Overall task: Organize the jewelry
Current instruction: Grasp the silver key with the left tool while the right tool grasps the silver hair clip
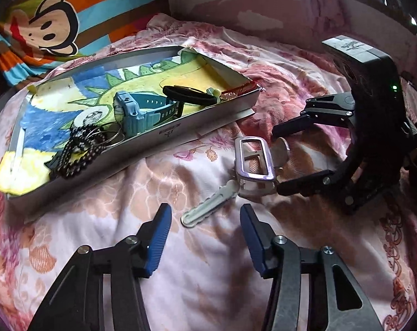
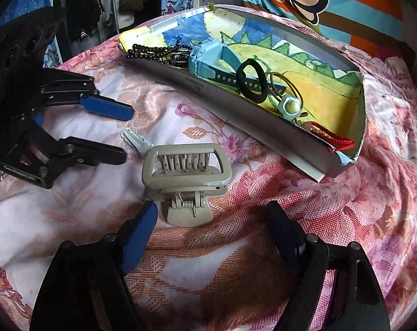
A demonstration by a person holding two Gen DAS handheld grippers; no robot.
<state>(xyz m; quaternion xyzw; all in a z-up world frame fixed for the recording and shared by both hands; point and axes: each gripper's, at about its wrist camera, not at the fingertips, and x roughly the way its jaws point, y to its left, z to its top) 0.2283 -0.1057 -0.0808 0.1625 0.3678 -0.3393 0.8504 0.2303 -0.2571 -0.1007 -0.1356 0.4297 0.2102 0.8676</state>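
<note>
I have both grippers converging on the two items left loose on the bed's floral cover (image 1: 208,275), which is why they face each other. My left gripper (image 1: 205,220) has its fingers spread around the silver key (image 1: 205,209), not yet pressing it. My right gripper (image 2: 214,220) sits with fingers spread either side of the grey hair claw (image 2: 186,182), still untouched. The tray (image 1: 197,135) just beyond already holds the blue watch (image 1: 142,110), beads (image 1: 79,149) and hair ties, so I judge both pieces go there.
</note>
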